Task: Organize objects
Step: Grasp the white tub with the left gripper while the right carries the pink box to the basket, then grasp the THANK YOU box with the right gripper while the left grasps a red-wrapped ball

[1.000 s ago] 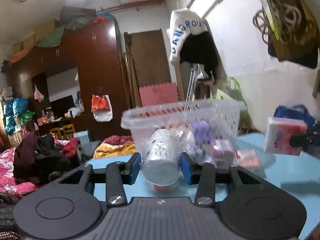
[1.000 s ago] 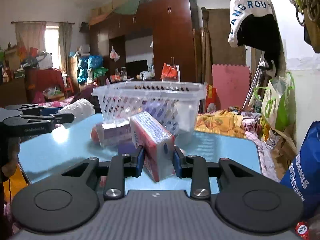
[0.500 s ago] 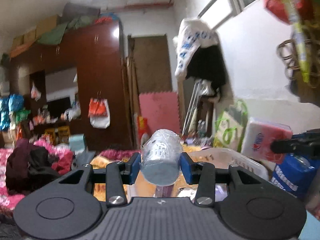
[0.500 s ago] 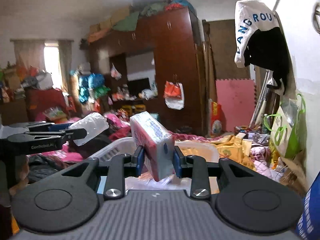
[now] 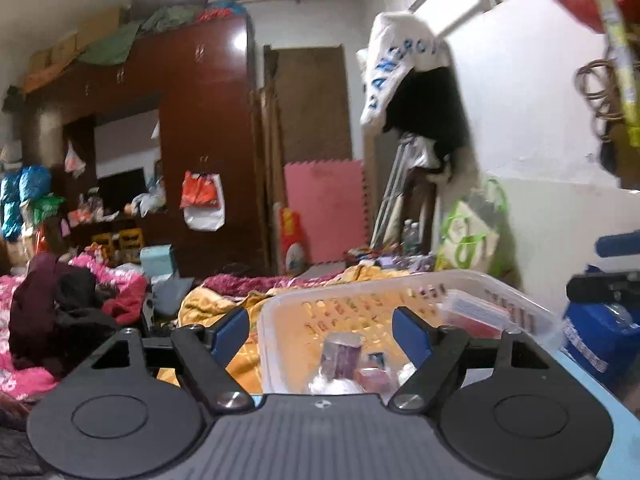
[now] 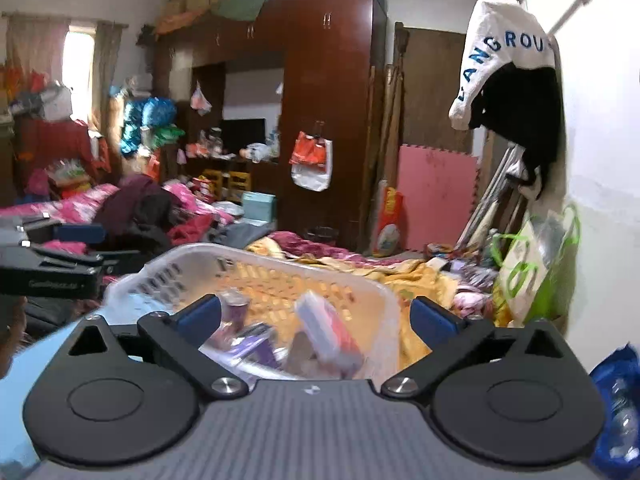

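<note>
A: Left wrist view first. What did the left gripper (image 5: pixel 322 330) show?

B: Jaws were spread and opening, blue pads wide apart, nothing pinched between them. Behind the gap sat the white slotted basket (image 5: pixel 472 280) on the light blue table (image 5: pixel 592 384).

A: Contents of the basket?

B: A red-and-white packet (image 5: pixel 474 310) leaned against the far right wall inside. A purple carton (image 5: pixel 342 356) stood near the middle of the floor, with smaller pinkish items just beside it; blur kept me from naming those. The right gripper's dark finger showed at the right edge, beside a blue bag (image 5: pixel 600 344).

A: Right wrist view?

B: The right gripper (image 6: pixel 316 318) was likewise opening, pads at full spread and bare. The basket (image 6: pixel 384 292) lay directly below and ahead of it. A red-and-white packet (image 6: pixel 324 332) was tilted inside the basket, free of both pads; whether it had settled I could not tell, as it was motion-blurred. A purple item (image 6: pixel 256 344) lay left of it, and a clear bottle's round end (image 6: pixel 236 300) showed near the left pad, inside the basket.

A: Anything else in frame?

B: The left gripper (image 6: pixel 76 256) sat at the left edge, above the basket's near corner. Background: dark wardrobe (image 6: pixel 328 100), pink foam mat (image 6: pixel 436 196), a bed heaped with clothes (image 6: pixel 140 208).
</note>
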A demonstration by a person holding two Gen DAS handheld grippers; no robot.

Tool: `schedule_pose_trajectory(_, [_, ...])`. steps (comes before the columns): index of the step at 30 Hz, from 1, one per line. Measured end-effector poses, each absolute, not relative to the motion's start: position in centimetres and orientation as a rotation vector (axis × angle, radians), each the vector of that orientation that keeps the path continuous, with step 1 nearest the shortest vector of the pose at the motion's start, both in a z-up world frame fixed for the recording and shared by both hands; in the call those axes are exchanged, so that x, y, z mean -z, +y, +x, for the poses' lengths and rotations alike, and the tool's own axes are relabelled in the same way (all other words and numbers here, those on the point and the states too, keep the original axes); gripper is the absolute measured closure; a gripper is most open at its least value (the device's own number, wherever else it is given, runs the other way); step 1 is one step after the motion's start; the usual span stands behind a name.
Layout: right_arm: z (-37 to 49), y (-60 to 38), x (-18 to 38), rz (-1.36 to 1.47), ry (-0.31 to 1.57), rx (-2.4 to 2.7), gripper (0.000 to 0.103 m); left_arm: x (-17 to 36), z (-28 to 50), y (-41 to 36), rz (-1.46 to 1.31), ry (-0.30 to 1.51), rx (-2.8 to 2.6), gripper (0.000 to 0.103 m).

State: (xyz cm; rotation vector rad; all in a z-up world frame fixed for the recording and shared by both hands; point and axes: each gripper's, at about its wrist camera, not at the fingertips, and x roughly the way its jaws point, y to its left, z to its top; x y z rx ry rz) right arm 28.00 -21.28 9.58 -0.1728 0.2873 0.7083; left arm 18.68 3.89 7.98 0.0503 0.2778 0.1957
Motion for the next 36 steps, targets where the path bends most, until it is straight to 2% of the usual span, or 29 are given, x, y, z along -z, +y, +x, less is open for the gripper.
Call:
schedule_pose_trajectory(6, [24.9, -23.7, -6.4, -0.196, 0.289, -0.728, 0.000, -4.8, 13.5, 2.7, 0.104, 0.263, -0.141, 0.007])
schedule_pose_trajectory(12, [26.4, -21.8, 1.1, -0.282, 0.460, -0.727, 0.000, 0.9, 15.3, 4.2, 0.055, 0.428, -0.135, 0.007])
schedule_pose_trajectory(17, [28.5, -21.5, 3.2, -0.241, 0.541, -0.751, 0.000, 2.7, 18.1, 4.9, 0.036, 0.549, -0.163, 0.007])
schedule_pose_trajectory(23, [29.3, -21.2, 4.3, -0.239, 0.561, -0.756, 0.000, 3.4, 19.2, 5.1, 0.017, 0.588, -0.154, 0.007])
schedule_pose_trajectory(26, [29.0, -21.4, 4.4, -0.245, 0.551, -0.761, 0.006, 3.7, 19.1, 4.3, 0.059, 0.596, -0.164, 0.010])
schedule_pose_trajectory(29, [29.1, -21.3, 4.8, -0.263, 0.565, -0.791, 0.019, 4.1, 19.0, 3.1, 0.123, 0.589, -0.182, 0.016])
schedule_pose_trajectory(31, [29.0, -21.2, 4.7, -0.265, 0.565, -0.792, 0.019, 4.4, 18.8, 2.4, 0.165, 0.586, -0.190, 0.022])
schedule_pose_trajectory(36, [29.3, -21.5, 4.6, -0.234, 0.576, -0.803, 0.019, 4.8, 17.8, 0.6, 0.272, 0.567, -0.190, 0.022])
